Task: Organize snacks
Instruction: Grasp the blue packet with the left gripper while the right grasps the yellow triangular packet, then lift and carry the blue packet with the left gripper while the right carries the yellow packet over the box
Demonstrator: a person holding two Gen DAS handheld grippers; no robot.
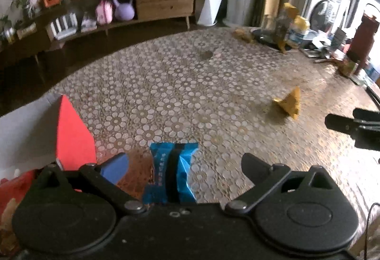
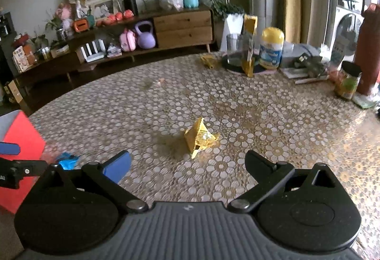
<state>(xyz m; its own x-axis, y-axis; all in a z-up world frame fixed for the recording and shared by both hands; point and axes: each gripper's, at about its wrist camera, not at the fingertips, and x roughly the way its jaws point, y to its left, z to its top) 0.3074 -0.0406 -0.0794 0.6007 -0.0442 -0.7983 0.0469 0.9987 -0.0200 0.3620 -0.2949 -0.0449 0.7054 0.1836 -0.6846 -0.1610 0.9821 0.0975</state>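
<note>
Both claws gaped empty: left gripper (image 1: pixel 185 162) straddling the crinkly blue foil snack packet (image 1: pixel 171 174), right gripper (image 2: pixel 187 165) lined up on the yellow pyramid-shaped wrapped snack (image 2: pixel 199 137), likely the next pick.

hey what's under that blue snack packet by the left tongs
The blue snack packet lies flat on the flower-patterned tablecloth, between the open left tongs. Whatever sits directly beneath the packet is covered.
</note>
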